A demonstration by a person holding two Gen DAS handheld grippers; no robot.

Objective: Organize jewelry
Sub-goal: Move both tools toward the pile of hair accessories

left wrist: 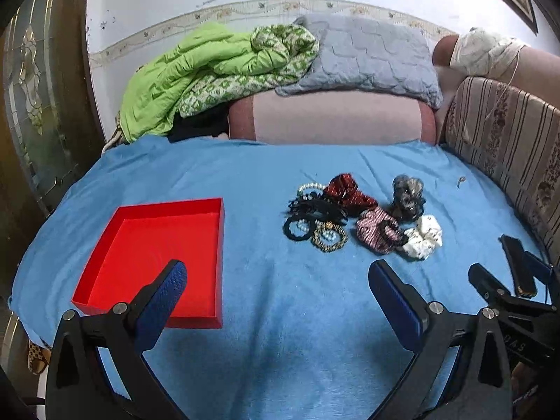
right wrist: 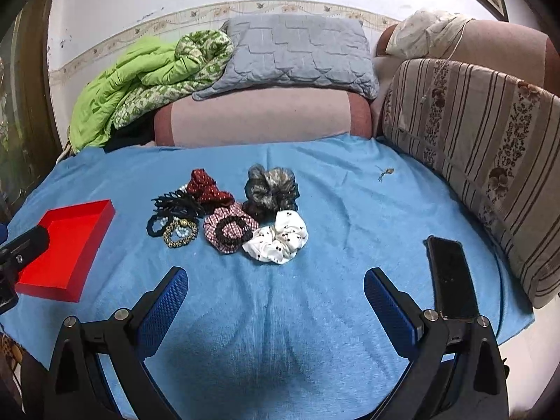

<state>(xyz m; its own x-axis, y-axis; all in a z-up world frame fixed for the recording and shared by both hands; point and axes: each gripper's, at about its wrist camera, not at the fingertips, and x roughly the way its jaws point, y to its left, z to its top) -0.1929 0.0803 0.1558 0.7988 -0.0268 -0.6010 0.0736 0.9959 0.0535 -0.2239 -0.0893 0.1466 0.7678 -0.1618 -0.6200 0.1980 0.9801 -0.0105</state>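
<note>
A pile of hair accessories lies on the blue cloth (right wrist: 315, 301): a white dotted scrunchie (right wrist: 278, 237), a pink checked scrunchie (right wrist: 224, 224), a dark red dotted one (right wrist: 206, 185), a grey-black ruffled one (right wrist: 271, 185), a black claw clip (right wrist: 176, 203) and beaded bands (right wrist: 180, 232). The same pile (left wrist: 360, 215) shows in the left wrist view. An empty red tray (left wrist: 157, 259) sits left of it. My left gripper (left wrist: 278, 285) is open above the cloth, its left finger over the tray's near corner. My right gripper (right wrist: 276, 292) is open, a short way in front of the white scrunchie.
A black phone (right wrist: 451, 276) lies on the cloth at the right, beside my right gripper. A striped sofa cushion (right wrist: 483, 147) borders the right side. A pink armrest (right wrist: 262, 119), a grey pillow (right wrist: 297, 52) and a green blanket (right wrist: 147, 80) stand behind the cloth.
</note>
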